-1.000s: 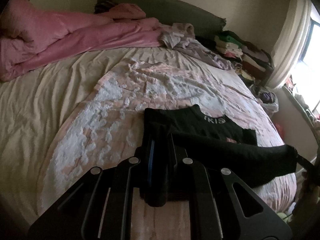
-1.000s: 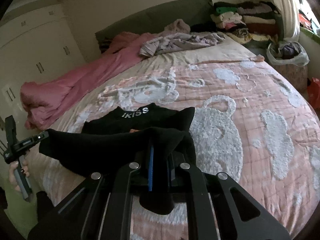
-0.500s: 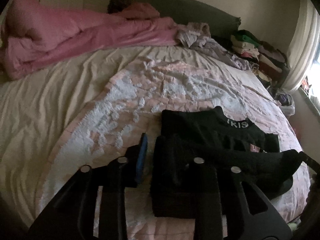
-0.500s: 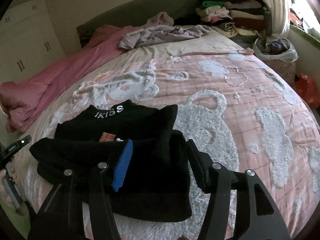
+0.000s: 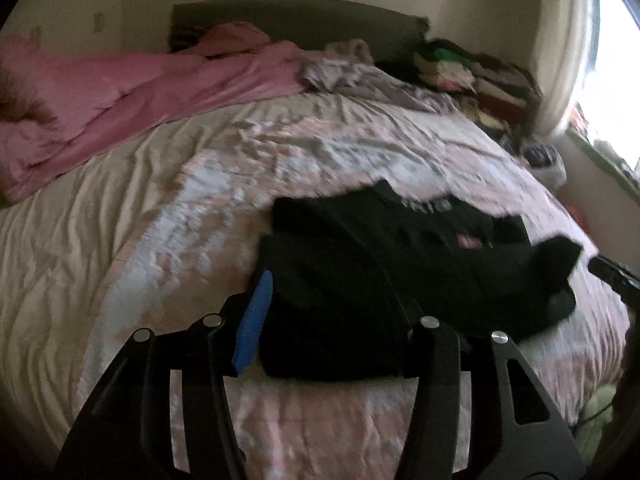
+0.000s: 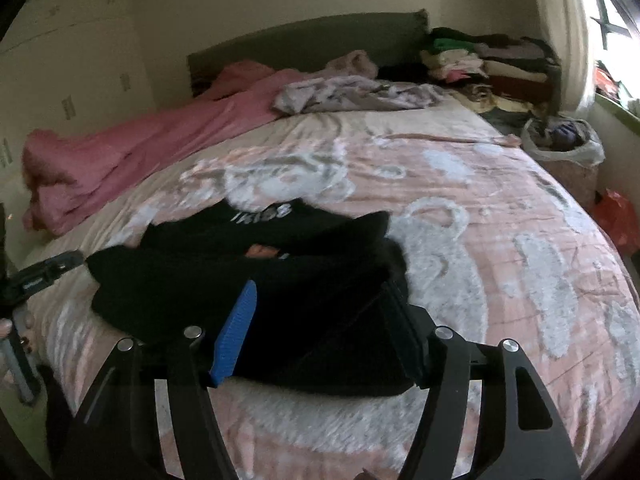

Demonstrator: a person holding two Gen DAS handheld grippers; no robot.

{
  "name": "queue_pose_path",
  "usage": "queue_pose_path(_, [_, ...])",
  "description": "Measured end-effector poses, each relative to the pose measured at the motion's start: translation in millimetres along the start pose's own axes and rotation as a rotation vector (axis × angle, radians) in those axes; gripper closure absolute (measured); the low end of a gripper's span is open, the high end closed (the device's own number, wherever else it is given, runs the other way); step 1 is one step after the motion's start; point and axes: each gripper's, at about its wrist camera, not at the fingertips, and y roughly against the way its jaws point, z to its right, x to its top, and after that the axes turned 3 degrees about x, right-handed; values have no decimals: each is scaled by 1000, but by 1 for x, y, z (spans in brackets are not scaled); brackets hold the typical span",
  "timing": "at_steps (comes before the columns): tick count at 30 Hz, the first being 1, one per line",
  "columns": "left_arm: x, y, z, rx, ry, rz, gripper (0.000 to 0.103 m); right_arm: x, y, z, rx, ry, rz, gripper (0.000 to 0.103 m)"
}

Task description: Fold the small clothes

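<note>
Your left tongs (image 5: 328,320) and right tongs (image 6: 320,328) are both opening, pads clear of the black top (image 5: 380,280) that lies folded between each pair of jaws on the pink blanket (image 6: 480,208), with the pink duvet (image 5: 120,92) well beyond it near the headboard (image 6: 304,40).

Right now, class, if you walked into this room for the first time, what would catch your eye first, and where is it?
A black garment lies folded over on the pink-and-white bedspread near the bed's foot. The right gripper and the left gripper straddle its near edge with jaws opening, pads off the cloth. Behind, a pink duvet is bunched along the left, and stacked clothes sit beside the headboard.
</note>
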Motion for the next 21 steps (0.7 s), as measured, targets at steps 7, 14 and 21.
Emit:
queue_pose_path(7, [-26,-7,32,-30,-120,-59,81,-22,-7,-28,45,73,-66,62])
queue_pose_path(14, [-40,-20,39,-16,-146,-102,86,-32,-16,-41,79,103,-101,73])
queue_pose_path(21, [-45,-29,43,2,-169,-116,86,-39,-27,-44,79,106,-131,73])
